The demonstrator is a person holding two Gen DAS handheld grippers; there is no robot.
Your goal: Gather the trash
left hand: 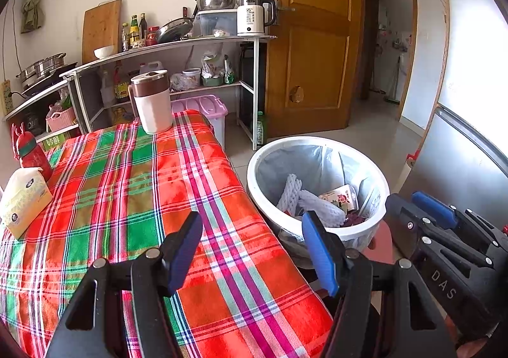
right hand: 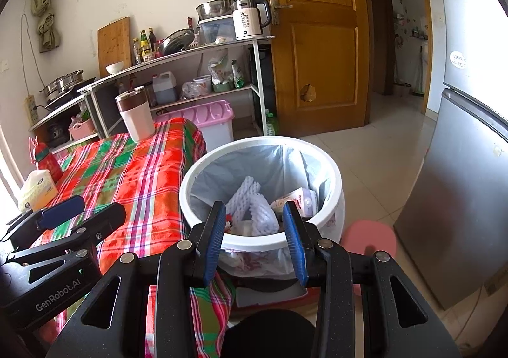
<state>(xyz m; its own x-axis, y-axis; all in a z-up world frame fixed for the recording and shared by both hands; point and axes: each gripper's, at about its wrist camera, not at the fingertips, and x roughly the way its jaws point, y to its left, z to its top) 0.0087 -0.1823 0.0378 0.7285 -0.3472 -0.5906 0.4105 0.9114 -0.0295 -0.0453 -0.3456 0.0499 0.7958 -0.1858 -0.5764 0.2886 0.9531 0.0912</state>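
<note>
A white trash bin (left hand: 381, 196) with a pale liner stands beside the table's right edge; it also shows in the right wrist view (right hand: 336, 186). Inside lie white foam fruit nets (left hand: 320, 205) (right hand: 250, 202) and a small carton (left hand: 341, 197) (right hand: 298, 199). My left gripper (left hand: 254, 250) is open and empty above the plaid tablecloth (left hand: 133, 186) near its right edge. My right gripper (right hand: 255, 237) is open and empty, just above the bin's near rim. Each gripper shows in the other's view, the right one (left hand: 444, 231) and the left one (right hand: 73, 215).
On the table stand a brown-and-white jug (left hand: 152, 100), a tissue pack (left hand: 22, 199) and a red bottle (left hand: 31, 154). A pink stool (right hand: 371, 237) sits by the bin. A grey fridge (right hand: 460, 199) is at right. Shelves (left hand: 177, 50), a pink bin (left hand: 206, 110) and a wooden door (left hand: 311, 40) stand behind.
</note>
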